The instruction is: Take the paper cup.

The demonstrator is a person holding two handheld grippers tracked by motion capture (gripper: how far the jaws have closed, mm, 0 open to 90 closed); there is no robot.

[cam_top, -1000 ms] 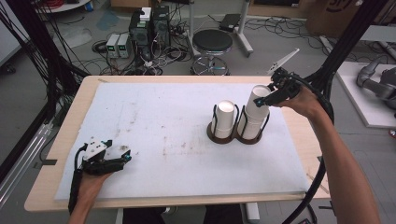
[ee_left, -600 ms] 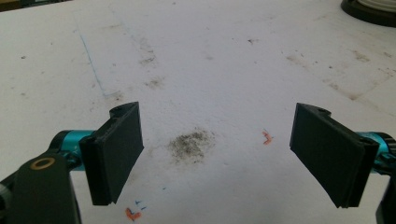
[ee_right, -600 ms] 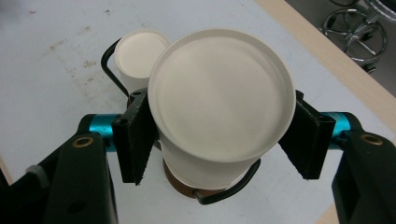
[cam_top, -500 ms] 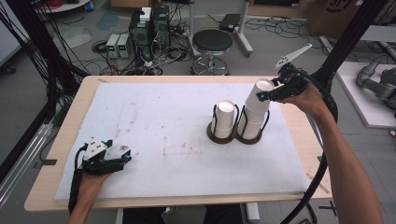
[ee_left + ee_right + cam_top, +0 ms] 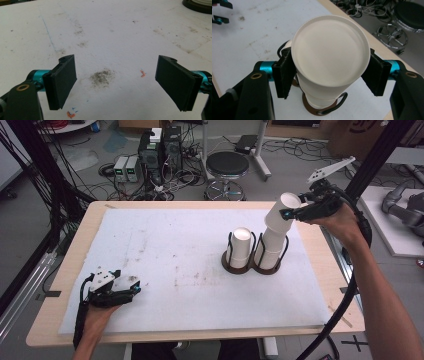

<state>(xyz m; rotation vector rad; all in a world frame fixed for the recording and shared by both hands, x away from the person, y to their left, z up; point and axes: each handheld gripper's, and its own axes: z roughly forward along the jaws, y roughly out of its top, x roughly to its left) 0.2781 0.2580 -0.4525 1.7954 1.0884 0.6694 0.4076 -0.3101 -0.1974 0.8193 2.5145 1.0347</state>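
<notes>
While your right gripper (image 5: 292, 212) grips the upturned white paper cup (image 5: 286, 210) just under its closed base, the relation that matters is the tilt: the cup's long axis leans away from the upright stack of white paper cups (image 5: 271, 247) it is coming off, with its closed end up and toward your right hand. In the right gripper view the cup (image 5: 329, 52) sits squarely between the two black jaws, both pads pressed against its sides, so the claw is clenched on it. Its open mouth still looks nested over the stack below, which stands in the right ring of the dark twin-ring wire cup holder (image 5: 252, 265) on the white foam mat (image 5: 175, 245). I judge the pull should follow that leaning axis, up and toward your right, or the stack may tip or rise with it.

A second upturned white cup stack (image 5: 239, 247) stands in the left ring, just beside the first.

Your left gripper (image 5: 125, 290) rests on the mat near its front left corner, well apart from the holder, with its jaws spread wide and nothing between them. Your right hand is plainly the nearer one.
</notes>
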